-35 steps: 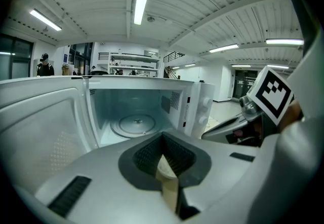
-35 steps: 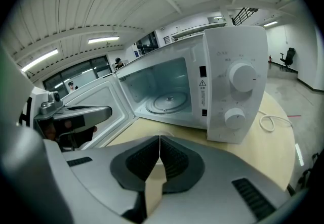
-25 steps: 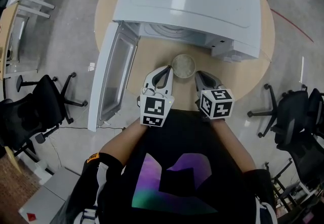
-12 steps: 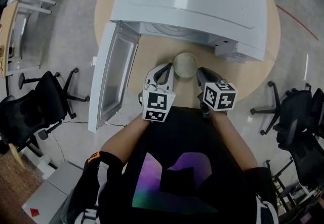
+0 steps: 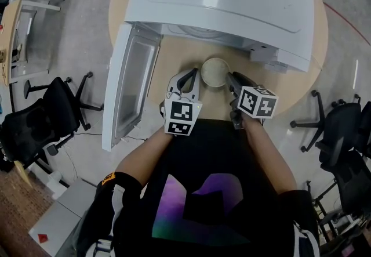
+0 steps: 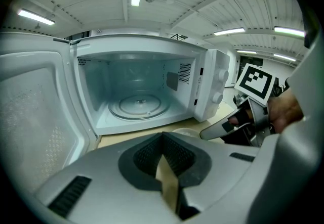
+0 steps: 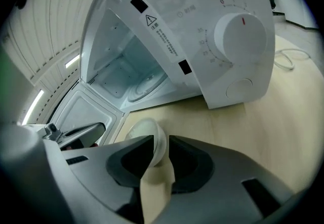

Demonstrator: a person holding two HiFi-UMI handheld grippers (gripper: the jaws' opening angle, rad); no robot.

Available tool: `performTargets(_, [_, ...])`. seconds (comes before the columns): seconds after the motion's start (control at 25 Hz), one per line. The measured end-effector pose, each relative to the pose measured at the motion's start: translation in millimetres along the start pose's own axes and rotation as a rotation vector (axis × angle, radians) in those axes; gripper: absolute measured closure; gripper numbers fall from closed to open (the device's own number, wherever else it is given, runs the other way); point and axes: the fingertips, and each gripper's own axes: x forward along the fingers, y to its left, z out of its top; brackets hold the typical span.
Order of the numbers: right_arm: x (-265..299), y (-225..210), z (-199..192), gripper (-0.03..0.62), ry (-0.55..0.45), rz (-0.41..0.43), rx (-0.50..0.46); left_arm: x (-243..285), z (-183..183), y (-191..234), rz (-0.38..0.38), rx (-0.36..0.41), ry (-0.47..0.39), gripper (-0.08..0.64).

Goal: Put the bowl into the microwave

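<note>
Right tool (image 7: 160,142) clamps the rim of bowl (image 5: 215,72), on table (image 5: 177,60) near open microwave (image 5: 220,0). Left tool (image 5: 189,78) closed, empty. Grasp step; next: lift bowl level, fwd into cavity.

Forearms extended forward side by side, left claw (image 5: 194,73) pressed together and empty, right claw (image 5: 231,76) pinching the bowl (image 5: 215,72) rim.
</note>
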Motion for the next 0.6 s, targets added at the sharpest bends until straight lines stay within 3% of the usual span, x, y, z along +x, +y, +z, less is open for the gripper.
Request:
performTargets(0.36, [13,1,1,0.512,0.009,0.061,0.101,5,-3,6,0.008,-0.009,0.021,0.512])
performTargets(0.6, [16,-4,-2,0.512,0.008,0.100,0.258,5,-2,11,0.013,-0.013,0.023,0.512])
